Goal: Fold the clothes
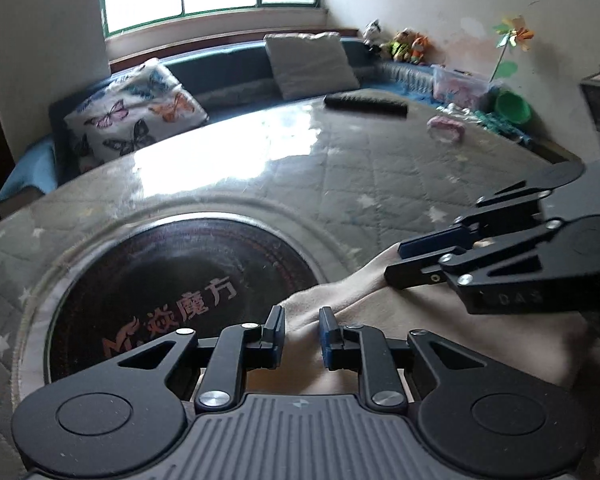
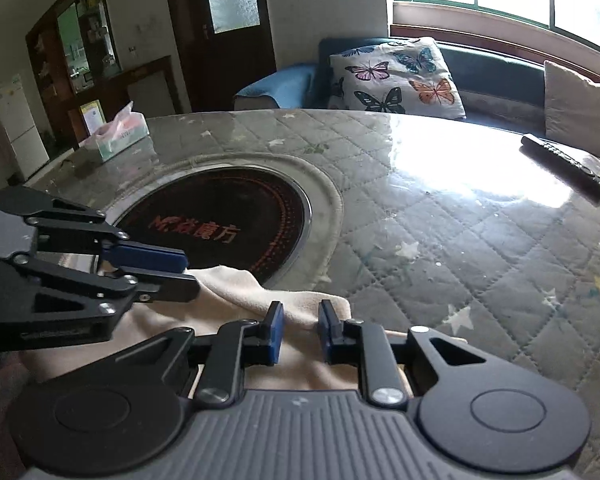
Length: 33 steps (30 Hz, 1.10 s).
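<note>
A: Where's the garment?

B: The beige garment lies bunched on the quilted table cover, its far edge just lapping the rim of the black induction hob.

A: And your grippers?

B: Your left gripper and right gripper sit side by side near the hob. Each has its fingers a little apart with a ridge of cloth between them; neither pair looks pressed shut. You've probably set them there to pinch that far edge.
</note>
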{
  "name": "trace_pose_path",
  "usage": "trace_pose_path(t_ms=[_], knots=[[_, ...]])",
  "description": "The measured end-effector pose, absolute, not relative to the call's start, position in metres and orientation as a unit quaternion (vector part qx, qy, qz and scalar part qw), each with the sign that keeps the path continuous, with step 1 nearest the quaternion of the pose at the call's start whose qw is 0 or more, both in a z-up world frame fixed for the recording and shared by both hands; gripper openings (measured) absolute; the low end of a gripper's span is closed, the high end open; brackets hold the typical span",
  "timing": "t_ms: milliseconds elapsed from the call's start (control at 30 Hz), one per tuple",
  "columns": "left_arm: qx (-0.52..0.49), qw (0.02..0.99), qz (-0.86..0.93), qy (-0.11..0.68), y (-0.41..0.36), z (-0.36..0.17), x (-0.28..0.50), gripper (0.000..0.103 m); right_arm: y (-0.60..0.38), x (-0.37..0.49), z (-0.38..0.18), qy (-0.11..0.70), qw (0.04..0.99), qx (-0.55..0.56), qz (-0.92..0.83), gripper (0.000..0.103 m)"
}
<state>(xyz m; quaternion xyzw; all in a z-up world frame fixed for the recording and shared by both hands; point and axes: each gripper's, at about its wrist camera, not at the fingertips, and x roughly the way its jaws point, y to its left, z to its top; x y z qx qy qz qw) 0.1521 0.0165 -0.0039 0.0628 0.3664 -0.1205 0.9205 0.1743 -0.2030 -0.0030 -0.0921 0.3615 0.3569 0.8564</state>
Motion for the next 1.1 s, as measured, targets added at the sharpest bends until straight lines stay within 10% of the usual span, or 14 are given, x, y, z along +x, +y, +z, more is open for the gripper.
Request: trace_pose_path(t_ms=[1100], knots=[[0.064, 0.923, -0.105, 0.364, 0.015, -0.009, 0.155, 0.023, -0.254, 0.138, 0.0, 0.339, 0.873, -0.095, 0.337, 0.028]])
